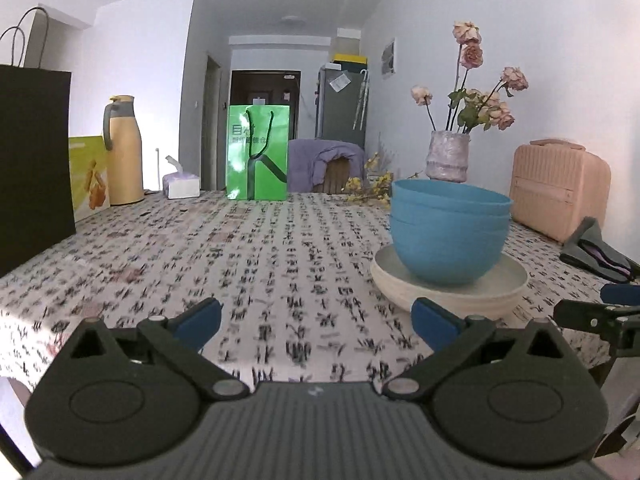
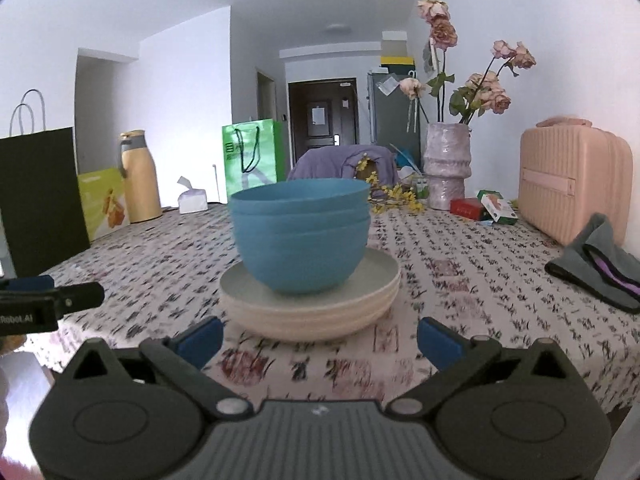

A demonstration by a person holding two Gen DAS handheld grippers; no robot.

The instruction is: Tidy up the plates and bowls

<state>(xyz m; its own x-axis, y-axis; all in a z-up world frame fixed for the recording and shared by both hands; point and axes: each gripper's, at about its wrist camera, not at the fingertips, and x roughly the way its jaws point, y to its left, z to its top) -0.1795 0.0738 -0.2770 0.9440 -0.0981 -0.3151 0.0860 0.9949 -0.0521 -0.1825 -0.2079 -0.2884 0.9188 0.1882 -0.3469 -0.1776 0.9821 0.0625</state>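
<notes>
Patterned tablecloth bears smooth round blue bowls nested on cream plates.

Nested blue bowls sit upright atop a stack of cream plates on the bench.

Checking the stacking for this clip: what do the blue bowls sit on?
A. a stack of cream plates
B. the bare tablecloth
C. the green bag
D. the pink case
A: the nested blue bowls rest on the stack of cream plates, which stands on the patterned tablecloth.
</notes>
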